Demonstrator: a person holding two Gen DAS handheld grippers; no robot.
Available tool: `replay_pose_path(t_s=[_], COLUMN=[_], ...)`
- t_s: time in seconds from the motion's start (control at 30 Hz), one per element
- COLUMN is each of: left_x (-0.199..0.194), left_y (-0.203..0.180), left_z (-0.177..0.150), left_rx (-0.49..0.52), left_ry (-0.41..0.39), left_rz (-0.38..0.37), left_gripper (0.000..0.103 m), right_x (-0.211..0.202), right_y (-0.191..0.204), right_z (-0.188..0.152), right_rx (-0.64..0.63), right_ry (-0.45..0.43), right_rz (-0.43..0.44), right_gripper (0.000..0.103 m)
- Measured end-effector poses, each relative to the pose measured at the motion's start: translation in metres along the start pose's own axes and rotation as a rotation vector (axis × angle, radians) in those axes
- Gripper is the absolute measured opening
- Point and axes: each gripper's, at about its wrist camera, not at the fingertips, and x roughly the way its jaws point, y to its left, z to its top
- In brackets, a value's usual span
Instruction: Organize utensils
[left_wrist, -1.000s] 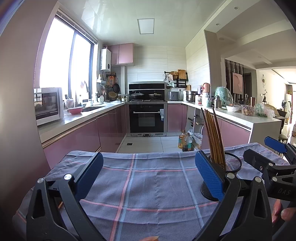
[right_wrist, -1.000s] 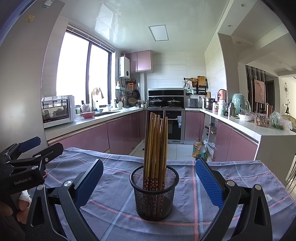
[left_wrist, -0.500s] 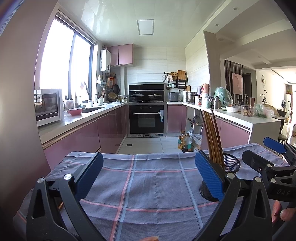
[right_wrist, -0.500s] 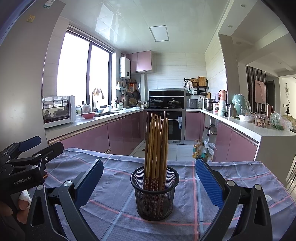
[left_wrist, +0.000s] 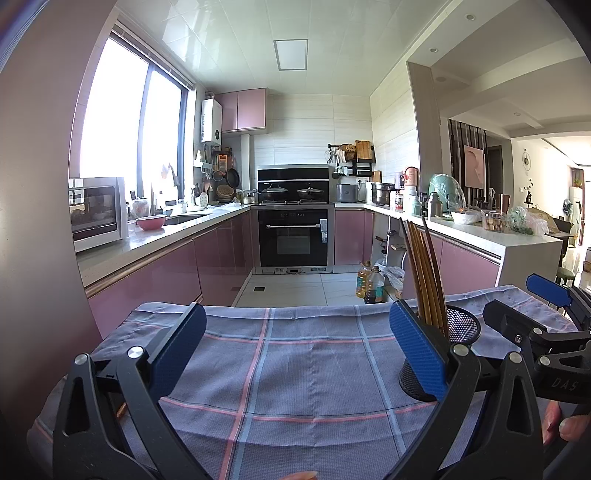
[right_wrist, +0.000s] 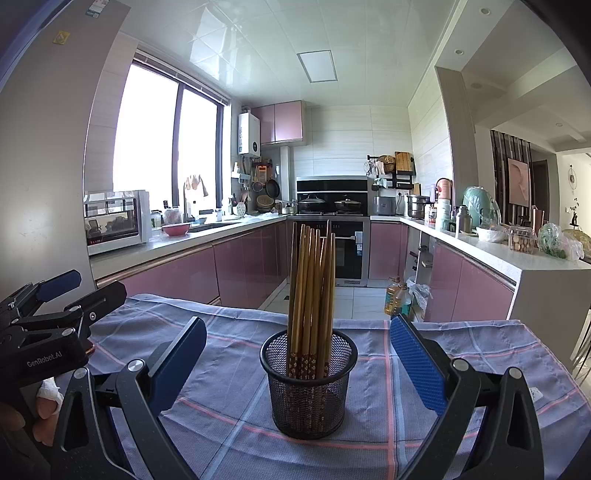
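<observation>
A black mesh holder (right_wrist: 308, 384) stands upright on the plaid cloth (right_wrist: 373, 406) and holds several wooden chopsticks (right_wrist: 312, 295). My right gripper (right_wrist: 299, 365) is open and empty, its blue pads on either side of the holder without touching it. In the left wrist view the holder (left_wrist: 461, 328) and chopsticks (left_wrist: 424, 273) sit behind the right pad. My left gripper (left_wrist: 295, 350) is open and empty above bare cloth (left_wrist: 295, 369). The left gripper also shows at the left of the right wrist view (right_wrist: 48, 310), and the right gripper at the right of the left wrist view (left_wrist: 546, 317).
The cloth covers a table whose far edge faces a kitchen floor (left_wrist: 295, 288). Pink cabinets with a counter (right_wrist: 177, 243) run along the left, an oven (left_wrist: 293, 236) is at the back, and a white counter (right_wrist: 517, 254) with jars is on the right.
Both views have shifted very slightly; the holder sits a touch lower in the left wrist view. Both grippers stay open and nothing was grasped.
</observation>
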Motion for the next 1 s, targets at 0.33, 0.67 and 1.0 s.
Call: replay_pose_path(t_s=[0.33,0.67,1.0], left_x=[0.0,0.0001,0.0005], left_y=[-0.0003,-0.0004,-0.0019], left_z=[0.0001,0.0,0.0014], left_rx=[0.0,0.001,0.005], left_ry=[0.0,0.0,0.0], left_rz=[-0.001,-0.001,-0.002], left_gripper=[0.098,0.098,0.098], right_x=[0.0,0.001,0.0027], right_y=[-0.0002,-0.0004,0.0002], right_z=[-0.0002,0.0004,-0.002], right_rx=[0.0,0.0,0.005], right_ry=[0.001,0.003,0.004], right_rz=[-0.001,-0.001,-0.001], right_gripper=[0.096,0.096,0.096])
